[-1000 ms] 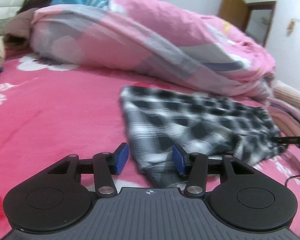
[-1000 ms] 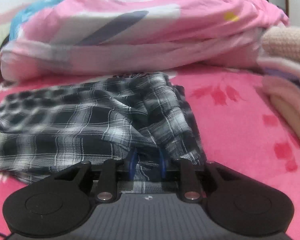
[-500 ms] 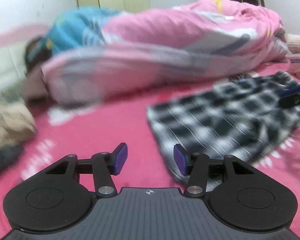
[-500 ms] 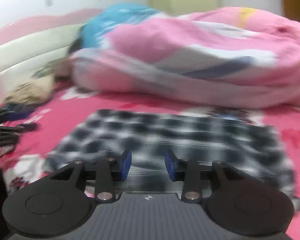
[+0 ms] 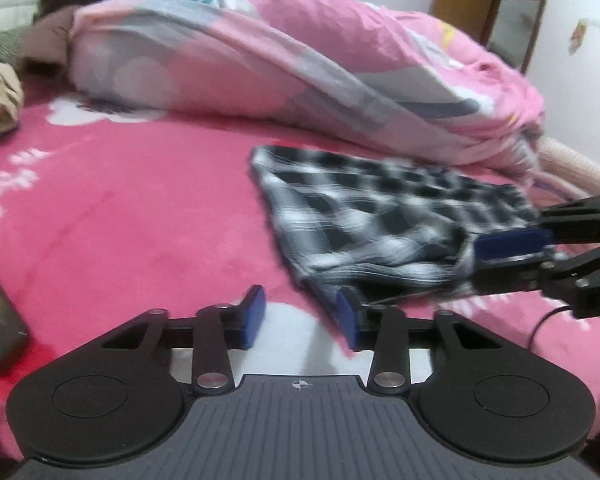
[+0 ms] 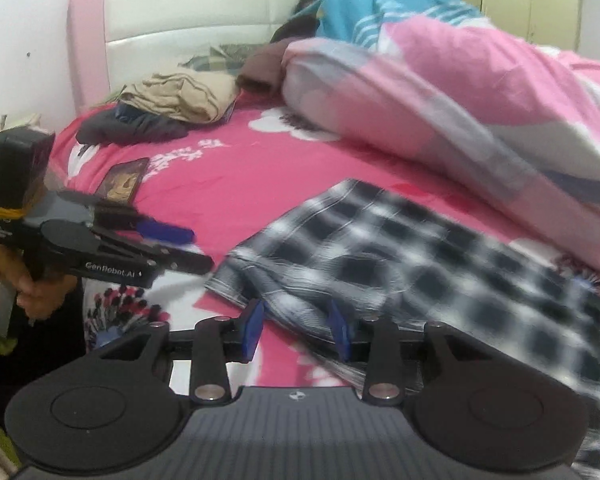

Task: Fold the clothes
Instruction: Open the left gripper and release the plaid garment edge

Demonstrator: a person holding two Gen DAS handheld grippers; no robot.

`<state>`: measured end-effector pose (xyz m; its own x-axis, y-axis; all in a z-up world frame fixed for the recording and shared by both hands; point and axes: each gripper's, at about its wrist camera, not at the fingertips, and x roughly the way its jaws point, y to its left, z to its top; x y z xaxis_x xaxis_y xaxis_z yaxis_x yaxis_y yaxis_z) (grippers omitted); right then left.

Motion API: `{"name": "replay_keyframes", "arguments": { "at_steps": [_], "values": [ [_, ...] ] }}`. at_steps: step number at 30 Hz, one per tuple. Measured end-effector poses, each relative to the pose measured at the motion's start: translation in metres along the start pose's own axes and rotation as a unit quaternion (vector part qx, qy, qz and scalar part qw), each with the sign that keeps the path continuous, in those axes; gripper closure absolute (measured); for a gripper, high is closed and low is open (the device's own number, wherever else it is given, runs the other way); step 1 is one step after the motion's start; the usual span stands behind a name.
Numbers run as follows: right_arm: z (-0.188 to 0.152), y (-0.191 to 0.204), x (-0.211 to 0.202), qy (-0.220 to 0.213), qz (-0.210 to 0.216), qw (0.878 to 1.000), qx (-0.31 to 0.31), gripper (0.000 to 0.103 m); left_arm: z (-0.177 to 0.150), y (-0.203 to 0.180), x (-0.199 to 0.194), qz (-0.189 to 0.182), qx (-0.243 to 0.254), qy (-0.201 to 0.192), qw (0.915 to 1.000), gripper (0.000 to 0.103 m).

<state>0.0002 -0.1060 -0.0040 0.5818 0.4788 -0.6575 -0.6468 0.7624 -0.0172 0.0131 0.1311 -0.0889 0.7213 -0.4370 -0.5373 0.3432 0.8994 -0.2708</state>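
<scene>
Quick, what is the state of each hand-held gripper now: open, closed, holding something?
Left hand-held gripper: open, holding nothing, beside the near corner of the plaid garment.
Right hand-held gripper: open, fingers either side of the garment's edge, not clamped.

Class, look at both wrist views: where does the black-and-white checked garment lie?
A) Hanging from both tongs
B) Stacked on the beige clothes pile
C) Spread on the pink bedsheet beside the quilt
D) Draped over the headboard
C: the checked garment lies flat on the pink bedsheet, beside the quilt.
</scene>
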Motion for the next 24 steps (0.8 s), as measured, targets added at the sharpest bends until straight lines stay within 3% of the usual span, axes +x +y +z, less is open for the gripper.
{"name": "replay_keyframes", "arguments": {
  "at_steps": [3, 6, 7, 11, 13, 15, 16, 17, 19, 21, 24],
  "values": [
    [-0.001, 0.003, -0.001, 0.006, 0.004, 1.0, 0.015, 0.065, -0.006, 0.0, 0.009, -0.018, -0.014, 0.005, 0.9997, 0.072],
    [-0.008, -0.003, -0.011, 0.007, 0.009, 0.998, 0.058, 0.065, -0.007, 0.004, 0.011, -0.036, -0.034, 0.002, 0.9988, 0.099],
    [-0.01, -0.007, -0.015, 0.007, 0.007, 0.997, 0.074, 0.065, -0.007, 0.006, 0.011, -0.044, -0.044, 0.003, 0.9981, 0.103],
    [-0.019, -0.021, -0.048, -0.007, 0.043, 0.988, 0.149, 0.064, -0.004, 0.02, 0.005, -0.086, -0.081, 0.005, 0.993, 0.103],
    [-0.025, -0.034, -0.067, -0.021, 0.105, 0.972, 0.21, 0.064, -0.003, 0.025, 0.005, -0.102, -0.091, 0.013, 0.9906, 0.103],
    [-0.038, -0.05, -0.076, -0.019, 0.187, 0.94, 0.286, 0.062, -0.002, 0.027, 0.003, -0.096, -0.087, 0.017, 0.9914, 0.103],
    [-0.044, -0.056, -0.076, -0.012, 0.215, 0.925, 0.312, 0.06, -0.001, 0.028, 0.002, -0.093, -0.084, 0.019, 0.9919, 0.103],
    [-0.05, -0.058, -0.073, -0.001, 0.222, 0.919, 0.324, 0.06, -0.001, 0.029, 0.001, -0.09, -0.082, 0.021, 0.9923, 0.103],
    [-0.054, -0.053, -0.064, 0.033, 0.136, 0.94, 0.31, 0.06, 0.0, 0.028, -0.002, -0.079, -0.072, 0.016, 0.9941, 0.102],
    [-0.054, -0.046, -0.056, 0.04, 0.057, 0.958, 0.278, 0.06, 0.002, 0.024, -0.007, -0.062, -0.056, 0.002, 0.9965, 0.102],
    [-0.045, -0.044, -0.048, -0.006, 0.017, 0.966, 0.258, 0.06, 0.004, 0.019, -0.015, -0.037, -0.032, -0.02, 0.9986, 0.099]
  ]
}}
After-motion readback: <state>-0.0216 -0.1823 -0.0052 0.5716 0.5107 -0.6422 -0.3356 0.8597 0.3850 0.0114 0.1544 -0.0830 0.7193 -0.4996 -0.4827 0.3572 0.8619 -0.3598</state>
